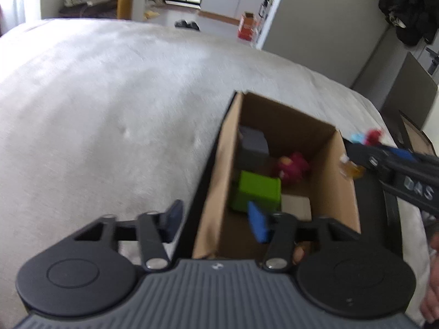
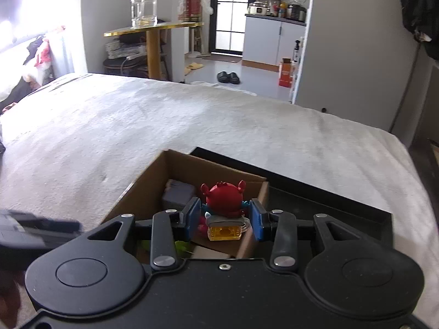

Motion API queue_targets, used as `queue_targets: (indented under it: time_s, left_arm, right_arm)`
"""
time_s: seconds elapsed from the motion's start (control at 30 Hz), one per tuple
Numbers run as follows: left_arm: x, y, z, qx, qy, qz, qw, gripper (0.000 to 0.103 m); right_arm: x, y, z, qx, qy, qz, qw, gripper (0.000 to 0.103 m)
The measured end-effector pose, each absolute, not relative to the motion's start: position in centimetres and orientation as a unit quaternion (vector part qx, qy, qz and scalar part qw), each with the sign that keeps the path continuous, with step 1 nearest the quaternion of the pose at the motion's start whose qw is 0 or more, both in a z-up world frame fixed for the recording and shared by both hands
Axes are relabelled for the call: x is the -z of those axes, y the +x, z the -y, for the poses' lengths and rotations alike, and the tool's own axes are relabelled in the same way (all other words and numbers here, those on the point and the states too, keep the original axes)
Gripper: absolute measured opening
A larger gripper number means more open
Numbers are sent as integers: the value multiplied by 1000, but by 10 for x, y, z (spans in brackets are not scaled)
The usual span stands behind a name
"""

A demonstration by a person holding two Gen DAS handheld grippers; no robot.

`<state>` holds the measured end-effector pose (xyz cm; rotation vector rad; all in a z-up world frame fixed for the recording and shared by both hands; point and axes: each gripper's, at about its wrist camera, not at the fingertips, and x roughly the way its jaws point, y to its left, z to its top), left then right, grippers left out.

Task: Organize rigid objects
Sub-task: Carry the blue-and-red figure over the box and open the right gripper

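The right gripper (image 2: 224, 216) gripped the red crab figurine (image 2: 225, 201) above the cardboard box (image 2: 153, 175). The left gripper (image 1: 216, 219) straddled the box's wall, seemingly not clamping it. Released off-centre, the crab could clip the rim and fall outside.

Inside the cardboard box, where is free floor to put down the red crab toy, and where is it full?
The cardboard box is crowded along its left wall: grey block, green block, with a magenta toy mid-floor. The near-right floor beside the green block looks barest. Right gripper holds the red crab toy.
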<state>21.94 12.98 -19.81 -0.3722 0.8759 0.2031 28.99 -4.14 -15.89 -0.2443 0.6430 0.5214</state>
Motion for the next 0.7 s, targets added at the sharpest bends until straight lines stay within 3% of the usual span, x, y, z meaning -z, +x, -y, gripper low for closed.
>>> queue_targets:
  time_s: [0.07, 0.23, 0.6, 0.7]
  left_arm:
    - [203, 220, -129, -94, -182, -426, 881, 21]
    - [209, 218, -133, -97, -187, -424, 881, 13]
    - [209, 218, -137, -93, -207, -424, 877, 14]
    - [209, 218, -137, -94, -206, -425, 876, 14]
  right_arm:
    - [162, 291, 33, -260, -113, -316, 905, 38]
    - [168, 295, 14, -275, -107, -320, 900, 39]
    - [178, 307, -7, -296, -98, -332, 890, 39]
    - [176, 307, -7, -303, -92, -328, 890, 49]
